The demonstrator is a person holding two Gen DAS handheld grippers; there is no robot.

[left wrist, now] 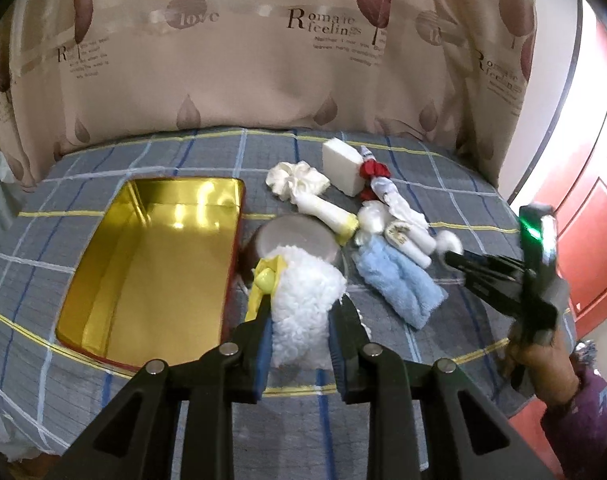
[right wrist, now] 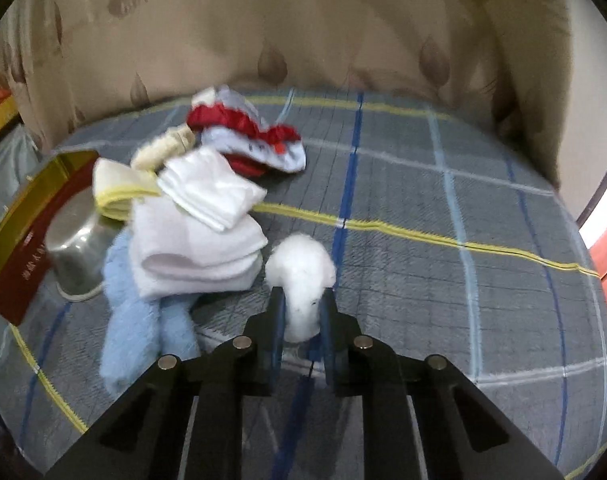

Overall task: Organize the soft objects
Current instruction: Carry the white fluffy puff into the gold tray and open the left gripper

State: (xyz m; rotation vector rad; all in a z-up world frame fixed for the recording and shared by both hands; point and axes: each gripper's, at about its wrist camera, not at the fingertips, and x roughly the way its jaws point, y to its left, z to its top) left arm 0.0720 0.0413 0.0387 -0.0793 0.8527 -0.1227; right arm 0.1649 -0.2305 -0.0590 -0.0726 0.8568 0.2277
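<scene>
We take the gold tin [left wrist: 143, 264], lying open on the blue plaid cloth [left wrist: 443, 184], as our landmark. Just right of its near end, our left gripper [left wrist: 303, 312] pinches a fluffy white plush [left wrist: 303, 300] with a yellow tag between its 2 blue-padded fingers [left wrist: 263, 344], held up clear of the cloth. Behind the plush, right beside the tin's long wall, stands a metal cup [left wrist: 299, 236]. Further right of the tin lies the heap of soft things: a white scrunchie [left wrist: 299, 180], a white block [left wrist: 343, 166], a red scrunchie [left wrist: 373, 170], rolled white socks [left wrist: 407, 236] and a light blue towel [left wrist: 395, 284] nearest us. At the heap's edge farthest from the tin, our right gripper [right wrist: 301, 316] is pressed together on a white cotton ball [right wrist: 301, 268], which bulges out beyond the fingertips [right wrist: 277, 300]. From the right wrist view, the tin's red outer wall sits at the far left, with the cup beside it.
</scene>
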